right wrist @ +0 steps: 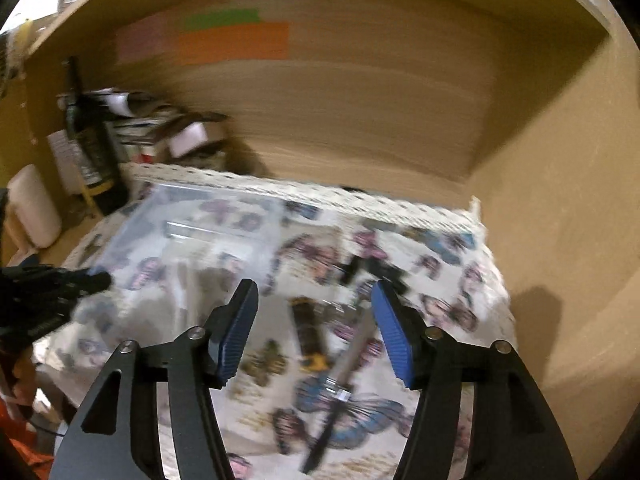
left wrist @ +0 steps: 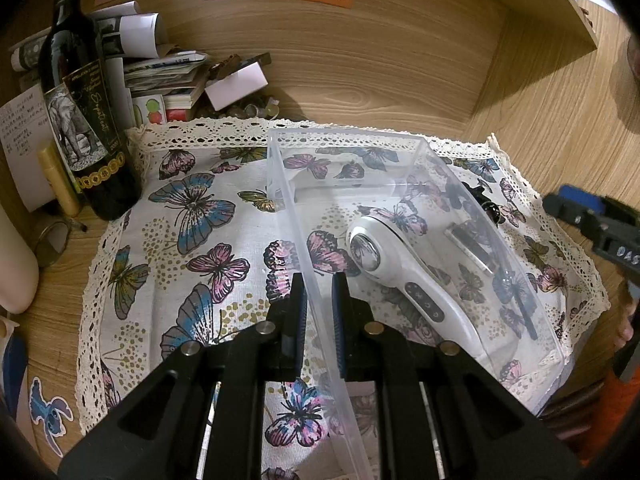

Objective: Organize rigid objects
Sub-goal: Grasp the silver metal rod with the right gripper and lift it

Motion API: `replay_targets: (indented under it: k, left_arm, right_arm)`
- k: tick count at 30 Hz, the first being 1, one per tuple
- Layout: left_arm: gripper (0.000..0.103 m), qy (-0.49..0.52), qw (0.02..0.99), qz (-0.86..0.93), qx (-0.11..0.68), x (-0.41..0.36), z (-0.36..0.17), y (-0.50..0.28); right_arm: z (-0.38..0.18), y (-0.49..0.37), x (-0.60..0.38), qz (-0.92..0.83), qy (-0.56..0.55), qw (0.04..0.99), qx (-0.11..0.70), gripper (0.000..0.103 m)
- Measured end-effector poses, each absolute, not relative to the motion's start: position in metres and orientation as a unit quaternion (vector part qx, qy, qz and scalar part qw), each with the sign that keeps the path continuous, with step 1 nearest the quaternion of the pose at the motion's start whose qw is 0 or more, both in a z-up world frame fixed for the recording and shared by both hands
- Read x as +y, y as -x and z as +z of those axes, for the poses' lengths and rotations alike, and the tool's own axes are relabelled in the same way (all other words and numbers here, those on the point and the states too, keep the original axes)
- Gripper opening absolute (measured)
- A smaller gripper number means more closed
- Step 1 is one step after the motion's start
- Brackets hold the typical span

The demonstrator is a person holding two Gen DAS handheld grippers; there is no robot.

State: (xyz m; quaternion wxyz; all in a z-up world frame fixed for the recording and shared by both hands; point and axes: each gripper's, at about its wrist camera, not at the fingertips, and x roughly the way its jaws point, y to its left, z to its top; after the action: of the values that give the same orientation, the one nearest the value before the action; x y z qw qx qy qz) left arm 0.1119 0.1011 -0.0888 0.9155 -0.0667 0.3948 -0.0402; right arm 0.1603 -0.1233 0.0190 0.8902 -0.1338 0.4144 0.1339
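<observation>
My left gripper (left wrist: 319, 285) is shut on the left wall of a clear plastic box (left wrist: 288, 184) that stands on a butterfly-print cloth (left wrist: 192, 240). Inside the box lie a white handheld device (left wrist: 384, 268) and a flat silver bar (left wrist: 468, 250). A black clip (left wrist: 486, 200) sits just beyond the box's right wall. In the blurred right wrist view my right gripper (right wrist: 314, 292) hangs open above the cloth with nothing between its pads. Under it lie a brown and yellow stick (right wrist: 309, 334), a silver and black pen (right wrist: 344, 376) and a black piece (right wrist: 378, 268). The box (right wrist: 192, 236) is to its left.
A dark wine bottle (left wrist: 80, 120) stands at the cloth's back left corner, beside a gold tube (left wrist: 60, 184) and a heap of papers and small boxes (left wrist: 168, 76). Wooden shelf walls (left wrist: 400, 60) close the back and right. A person's hand (left wrist: 628, 320) shows at the right edge.
</observation>
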Motion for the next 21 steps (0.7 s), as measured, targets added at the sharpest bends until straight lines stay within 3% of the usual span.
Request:
replay_targets:
  k: [14, 19, 21]
  left_arm:
    - [0.012, 0.066, 0.915, -0.04, 0.395, 0.101, -0.089, -0.111]
    - [0.012, 0.066, 0.915, -0.041, 0.395, 0.102, -0.089, -0.112]
    - [0.012, 0.067, 0.915, -0.041, 0.395, 0.102, -0.089, -0.112]
  right_arm:
    - [-0.052, -0.175, -0.159, 0.092, 0.095, 0.854, 0.502, 0.055]
    - [-0.062, -0.194, -0.156, 0.093, 0.091, 0.85, 0.511, 0.044]
    - [-0.068, -0.201, -0.153, 0.092, 0.096, 0.847, 0.515, 0.034]
